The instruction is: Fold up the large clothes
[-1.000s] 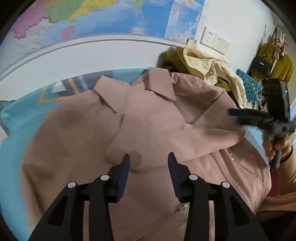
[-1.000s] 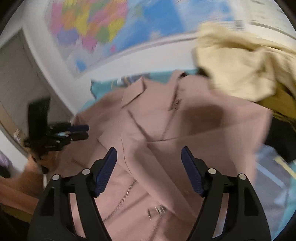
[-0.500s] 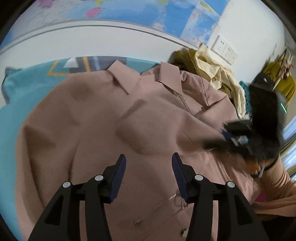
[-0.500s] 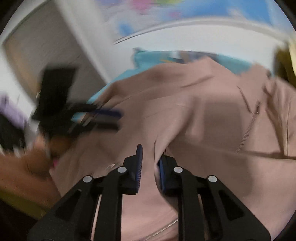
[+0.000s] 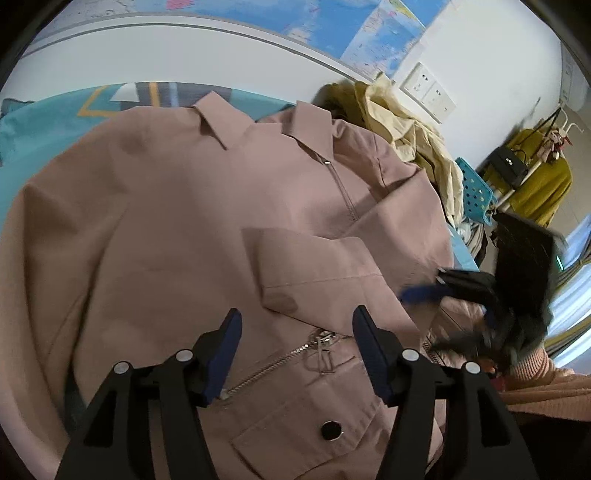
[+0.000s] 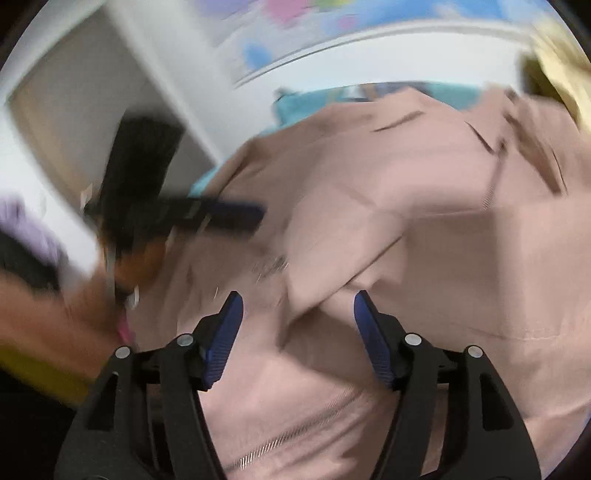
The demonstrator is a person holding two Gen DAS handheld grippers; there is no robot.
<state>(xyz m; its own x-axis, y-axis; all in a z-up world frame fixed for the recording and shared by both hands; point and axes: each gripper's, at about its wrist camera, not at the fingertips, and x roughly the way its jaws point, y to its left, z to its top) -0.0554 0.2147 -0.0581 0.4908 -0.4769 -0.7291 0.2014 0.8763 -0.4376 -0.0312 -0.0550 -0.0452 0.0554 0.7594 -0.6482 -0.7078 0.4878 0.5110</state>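
A large dusty-pink jacket (image 5: 177, 221) with a collar, zip and snap buttons lies spread on a teal bedcover (image 5: 40, 118). One sleeve cuff (image 5: 314, 266) is folded across its front. My left gripper (image 5: 295, 350) is open and empty, just above the zip pull (image 5: 323, 349) near the hem. My right gripper (image 6: 297, 332) is open and empty above a fold of the jacket (image 6: 369, 236); it also shows blurred in the left wrist view (image 5: 424, 293) at the jacket's right edge. The left gripper appears blurred in the right wrist view (image 6: 229, 216).
A pile of cream and mustard clothes (image 5: 406, 125) lies at the bed's far right, beside a blue perforated basket (image 5: 476, 192). A wall with a map (image 5: 332, 26) and sockets (image 5: 428, 92) runs behind. A rack with a yellow garment (image 5: 535, 184) stands at the far right.
My right gripper, nearly shut on a fold half a second ago, has opened and moved; its view is blurred. My left gripper has drawn back toward the hem and opened wider.
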